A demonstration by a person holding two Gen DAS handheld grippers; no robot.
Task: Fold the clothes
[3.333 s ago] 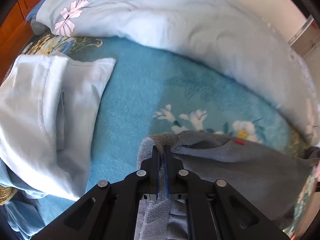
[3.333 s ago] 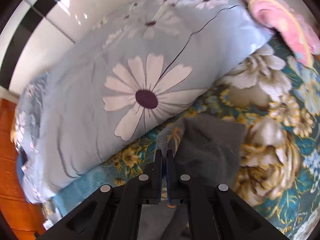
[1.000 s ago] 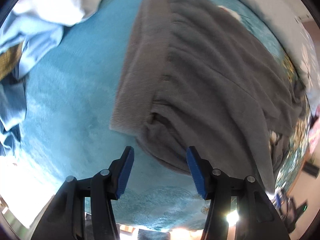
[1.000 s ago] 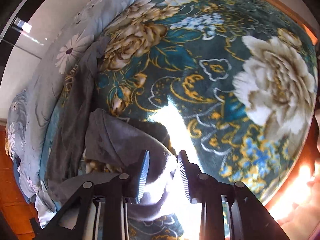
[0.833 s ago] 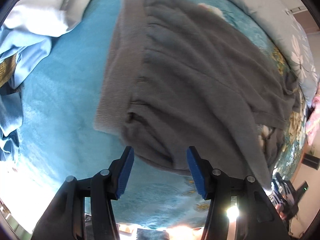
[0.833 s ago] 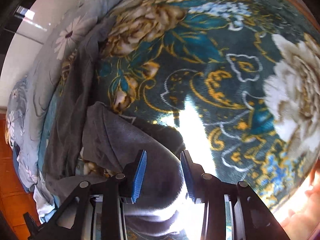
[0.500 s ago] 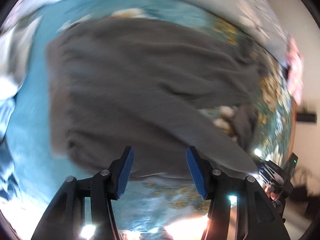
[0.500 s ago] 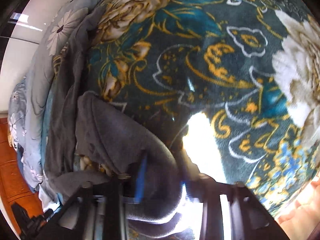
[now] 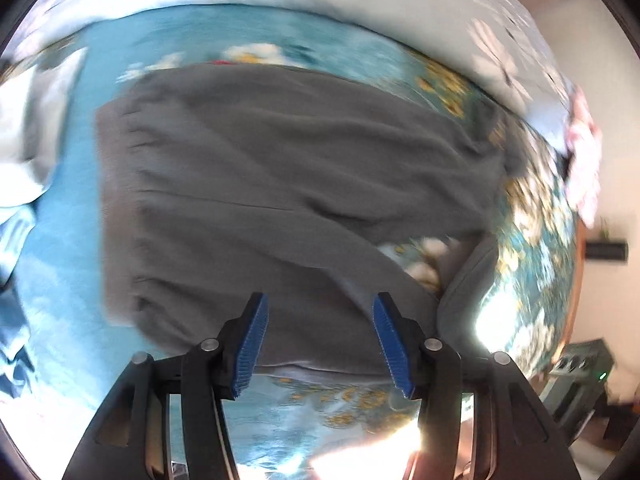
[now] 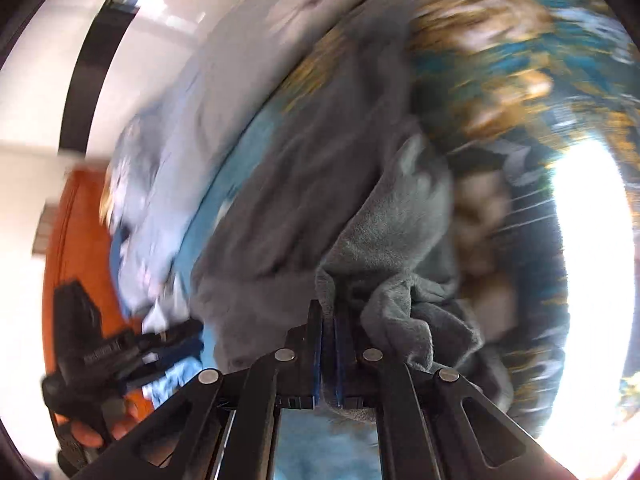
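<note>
The grey fleece trousers (image 9: 280,184) lie spread across the teal floral blanket (image 9: 72,240) on the bed, waistband toward the left of the left wrist view and the legs running off to the right, where one leg end (image 9: 468,280) is lifted and curled back. The left gripper (image 9: 320,336) hangs over the near edge of the trousers with its blue-padded fingers standing apart and nothing between them; it touches no cloth. The right gripper (image 10: 328,344) has its fingers pressed together on a bunched fold of the same grey fleece (image 10: 384,248), which rises out of the pinch and drapes to the right in its view. That view is heavily smeared, so the exact part held is hard to name, though it looks like a leg end. To the far left lie pale garments (image 9: 32,132), seemingly already dealt with, and a light flowered duvet (image 9: 400,12) lies along the far side. As a judgement, this garment is laid out flat and the first fold has only begun: the leg is gripped but not yet carried over to the waistband. Bringing it across, squaring the edges, then a second fold and setting the piece aside all appear still to do.
</note>
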